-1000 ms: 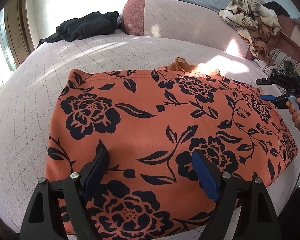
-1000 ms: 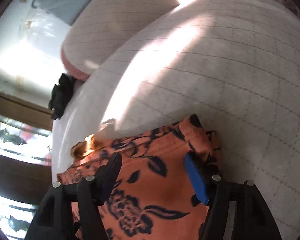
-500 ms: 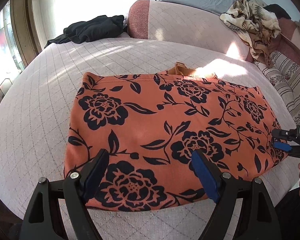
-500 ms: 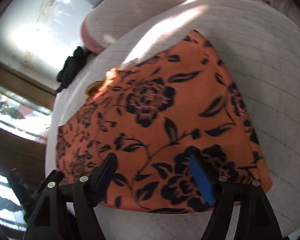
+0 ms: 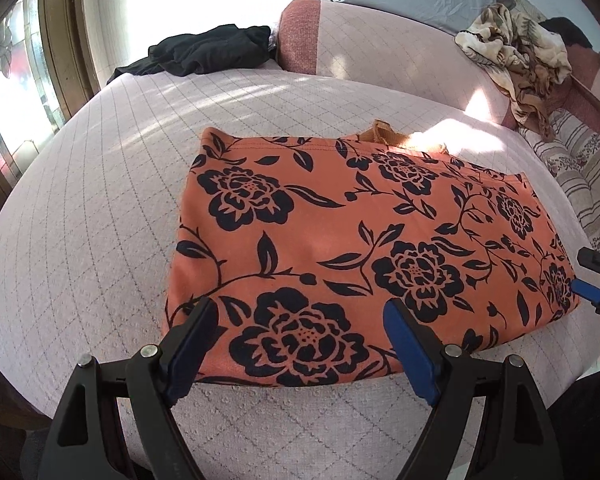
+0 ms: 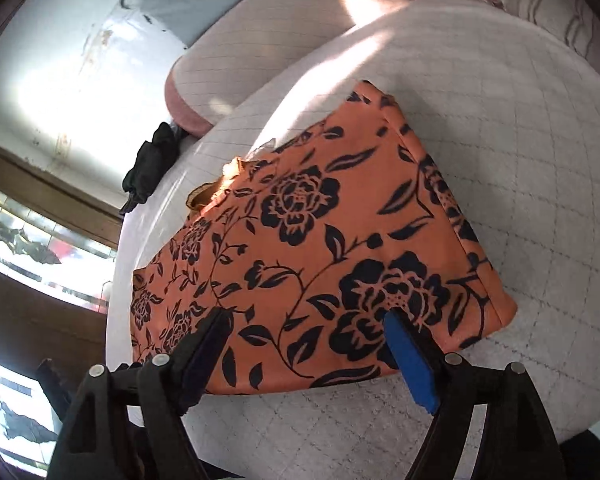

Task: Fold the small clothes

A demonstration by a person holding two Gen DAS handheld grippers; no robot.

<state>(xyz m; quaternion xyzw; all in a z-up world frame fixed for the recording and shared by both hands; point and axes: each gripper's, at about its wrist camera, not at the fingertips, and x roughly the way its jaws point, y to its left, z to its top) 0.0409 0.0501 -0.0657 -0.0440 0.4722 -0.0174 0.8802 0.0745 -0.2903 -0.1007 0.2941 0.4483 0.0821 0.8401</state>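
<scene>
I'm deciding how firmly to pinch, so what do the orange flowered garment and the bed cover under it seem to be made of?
The orange flowered garment looks like thin, matte, soft fabric, possibly a knit: it lies limp and flat with a stitched hem. The bed cover looks like thicker quilted cloth, pale and matte, with stitched grid lines and a pebbly texture.

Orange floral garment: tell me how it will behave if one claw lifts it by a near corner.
The orange floral garment lies flat and limp on the quilted bed cover, so it would likely drape and sag. It appears folded in layers, so a one-corner lift would probably let them fall open. It looks thin, probably light.
</scene>
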